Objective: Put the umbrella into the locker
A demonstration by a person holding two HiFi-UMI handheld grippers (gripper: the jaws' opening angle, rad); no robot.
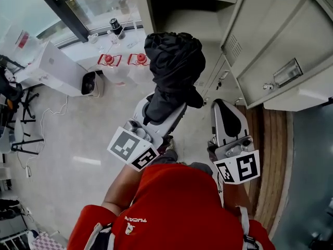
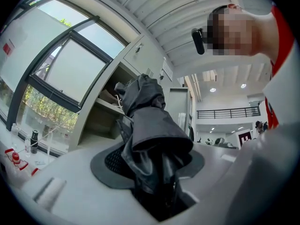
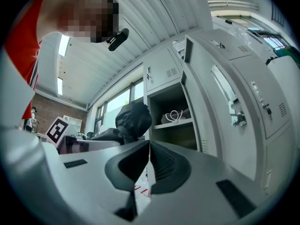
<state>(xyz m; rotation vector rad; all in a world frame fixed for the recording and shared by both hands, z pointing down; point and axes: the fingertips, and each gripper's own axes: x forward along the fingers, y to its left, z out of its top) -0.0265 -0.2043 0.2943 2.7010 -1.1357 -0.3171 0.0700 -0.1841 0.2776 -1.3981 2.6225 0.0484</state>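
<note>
A black folded umbrella (image 1: 174,61) stands up out of my left gripper (image 1: 166,105), which is shut on its lower part. In the left gripper view the umbrella (image 2: 150,125) fills the gap between the pads of that gripper (image 2: 154,172). Ahead is the grey locker (image 1: 156,14) with one compartment open; its shelf (image 3: 176,125) carries a coiled white cable (image 3: 176,115). My right gripper (image 1: 225,111) is beside the left one, to its right, shut with nothing in it; its pads meet in the right gripper view (image 3: 149,158). The umbrella (image 3: 133,121) shows to its left there.
The open locker door (image 1: 270,46) juts out on the right, close to my right gripper. A window sill (image 1: 119,51) with a dark bottle (image 1: 115,26) and red-and-white items (image 1: 109,60) lies to the left. A white box (image 1: 57,69) and black stands (image 1: 21,119) occupy the floor at left.
</note>
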